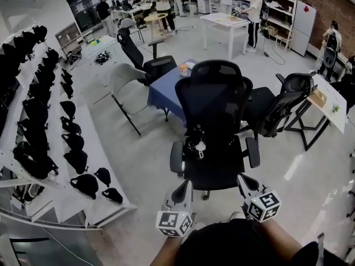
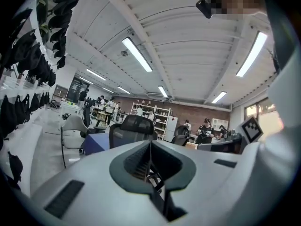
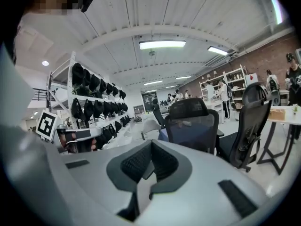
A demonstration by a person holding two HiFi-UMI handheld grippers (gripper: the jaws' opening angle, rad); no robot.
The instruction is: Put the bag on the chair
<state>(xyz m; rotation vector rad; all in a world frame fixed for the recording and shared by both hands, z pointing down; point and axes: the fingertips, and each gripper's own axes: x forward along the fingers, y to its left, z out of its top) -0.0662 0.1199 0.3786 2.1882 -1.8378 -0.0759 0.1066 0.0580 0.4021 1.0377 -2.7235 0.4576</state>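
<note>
I hold the 2 grippers low before the office chair (image 1: pixel 217 169). The left gripper (image 1: pixel 187 187) and right gripper (image 1: pixel 243 180) both have jaws pressed together, empty. The black bag (image 1: pixel 196 141) rests at the seat's rear edge against the backrest, its long axis roughly upright and its white tag toward the seat's front.

Black bag (image 1: pixel 196 141) on chair (image 1: pixel 214 97) seat

Head view steeply down; gripper views seemingly upward — sharing the chair (image 1: pixel 216 101).
</note>
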